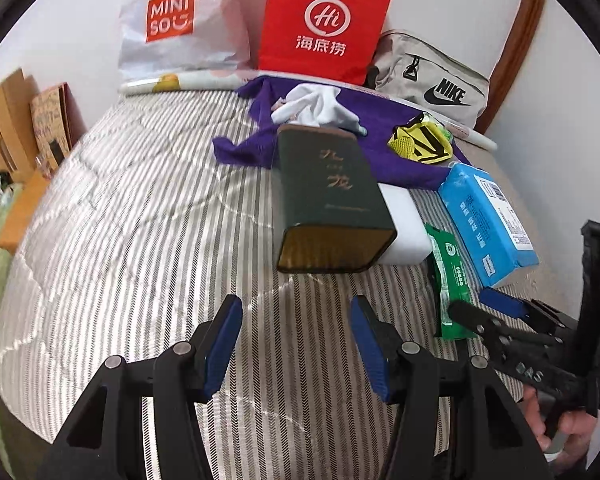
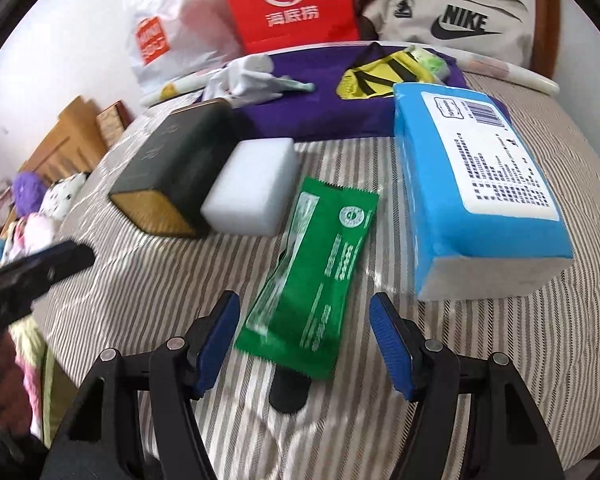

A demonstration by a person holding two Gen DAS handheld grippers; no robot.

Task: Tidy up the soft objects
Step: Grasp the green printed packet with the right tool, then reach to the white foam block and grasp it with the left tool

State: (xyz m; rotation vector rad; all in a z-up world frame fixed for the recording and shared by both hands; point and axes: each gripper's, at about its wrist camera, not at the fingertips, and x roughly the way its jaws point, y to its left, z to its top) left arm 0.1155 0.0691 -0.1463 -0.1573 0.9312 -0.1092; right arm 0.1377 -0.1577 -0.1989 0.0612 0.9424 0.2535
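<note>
Stretching bare across the left, the striped bed (image 1: pixel 120 200) leaves the left claw (image 1: pixel 296 344) room, parted and empty, before the green tin (image 1: pixel 328 200). The right claw (image 2: pixel 304 344), parted too, straddles the green packet (image 2: pixel 312 280) untouched; the blue tissue pack (image 2: pixel 472 184) sits just beside it.
</note>
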